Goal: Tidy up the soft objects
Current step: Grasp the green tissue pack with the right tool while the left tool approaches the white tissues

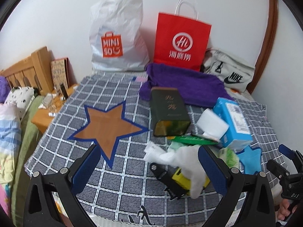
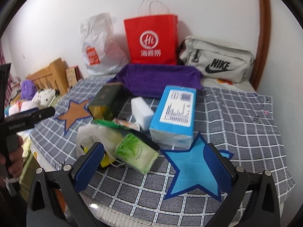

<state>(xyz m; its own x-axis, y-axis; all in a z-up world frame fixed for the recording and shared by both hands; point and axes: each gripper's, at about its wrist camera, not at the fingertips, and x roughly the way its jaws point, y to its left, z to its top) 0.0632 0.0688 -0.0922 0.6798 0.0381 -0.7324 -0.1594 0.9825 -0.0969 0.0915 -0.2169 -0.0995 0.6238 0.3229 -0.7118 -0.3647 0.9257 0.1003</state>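
A pile lies on the checked cloth (image 1: 117,185): a dark green tin (image 1: 168,111), a white sponge block (image 1: 212,124), a blue tissue pack (image 1: 233,121), a green flat packet (image 1: 193,140), a green tissue pack (image 2: 136,153), a crumpled white cloth (image 1: 181,160) over a yellow and black tool (image 1: 180,177). A purple towel (image 1: 183,83) lies behind. My left gripper (image 1: 149,170) is open, low in front of the white cloth. My right gripper (image 2: 153,162) is open between the green tissue pack and a blue star (image 2: 193,172). An orange star (image 1: 108,124) lies left.
Against the wall stand a white plastic bag (image 1: 117,36), a red paper bag (image 1: 181,39) and a grey pouch (image 1: 229,70). To the left are a wooden nightstand (image 1: 43,121), a headboard (image 1: 24,71) and bedding. A hand (image 2: 15,160) holds the left gripper's handle.
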